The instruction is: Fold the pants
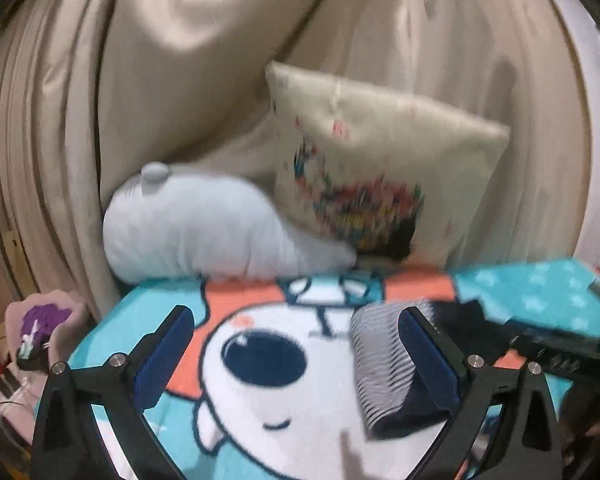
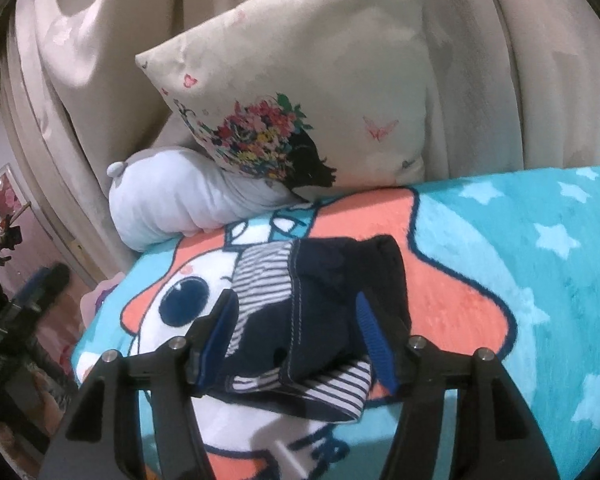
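Observation:
The pants (image 2: 320,304) are small, navy with a navy-and-white striped lining. They lie in a folded bundle on the cartoon blanket (image 2: 540,240). My right gripper (image 2: 296,312) is open, its blue-padded fingers on either side of the bundle, just above it. In the left wrist view the pants (image 1: 384,364) lie at the right, beside the right finger (image 1: 428,356). My left gripper (image 1: 296,352) is open wide and empty over the blanket (image 1: 260,400). The right gripper's black body (image 1: 560,344) shows at the far right.
A cream floral cushion (image 2: 300,92) and a white plush toy (image 2: 172,200) lean against beige curtains (image 2: 500,60) at the bed's far edge. The bed's left edge drops off to clutter (image 1: 40,332) on the floor.

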`<state>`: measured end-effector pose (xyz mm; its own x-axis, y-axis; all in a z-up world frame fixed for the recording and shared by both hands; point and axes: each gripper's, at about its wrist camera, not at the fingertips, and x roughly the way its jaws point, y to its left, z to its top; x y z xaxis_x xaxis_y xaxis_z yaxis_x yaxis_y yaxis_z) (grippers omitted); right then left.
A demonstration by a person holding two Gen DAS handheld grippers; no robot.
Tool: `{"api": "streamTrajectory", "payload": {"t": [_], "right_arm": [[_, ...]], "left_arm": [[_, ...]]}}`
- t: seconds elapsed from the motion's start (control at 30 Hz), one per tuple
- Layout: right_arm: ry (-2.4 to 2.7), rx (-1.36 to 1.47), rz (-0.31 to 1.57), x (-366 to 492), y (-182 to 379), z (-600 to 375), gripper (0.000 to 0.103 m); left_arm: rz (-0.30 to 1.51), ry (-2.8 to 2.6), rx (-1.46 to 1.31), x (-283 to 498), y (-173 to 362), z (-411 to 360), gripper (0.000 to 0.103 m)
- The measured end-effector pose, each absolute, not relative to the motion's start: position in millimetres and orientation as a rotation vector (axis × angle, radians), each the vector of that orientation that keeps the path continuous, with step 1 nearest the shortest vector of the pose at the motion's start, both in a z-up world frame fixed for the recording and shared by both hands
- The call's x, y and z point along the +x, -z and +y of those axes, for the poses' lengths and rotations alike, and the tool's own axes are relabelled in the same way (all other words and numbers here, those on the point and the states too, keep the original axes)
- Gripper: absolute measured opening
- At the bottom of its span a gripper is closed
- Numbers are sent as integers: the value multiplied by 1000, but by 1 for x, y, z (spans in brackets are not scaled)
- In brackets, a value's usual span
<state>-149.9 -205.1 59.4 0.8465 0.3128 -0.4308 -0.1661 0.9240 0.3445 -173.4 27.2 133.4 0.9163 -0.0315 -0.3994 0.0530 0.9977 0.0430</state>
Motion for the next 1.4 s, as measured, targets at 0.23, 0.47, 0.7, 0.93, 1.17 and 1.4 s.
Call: {"api": "streamTrajectory", "payload": {"t": [0.23,0.47,0.7,0.93,1.17,1.4], "right_arm": [[-245,284,543,-143,-48,-200,60],[-224,259,603,-132,-31,-195,60],[-219,225,592,-134,-32,-191,63],[-215,239,555,-141,-38,-196,63],[-199,261,554,-144,-40,-206,63],[-183,291,571,-145,-36,-215,63]], "left_arm": [[486,8,107,-160,-110,20,103],[568,16,119,-144,-91,19,103],[606,24,119,-135,-83,17,103],[634,41,114,-132,-79,15,103],[666,60,95,-131,-76,14,103],[716,79,83,-127,-68,11,103]]}}
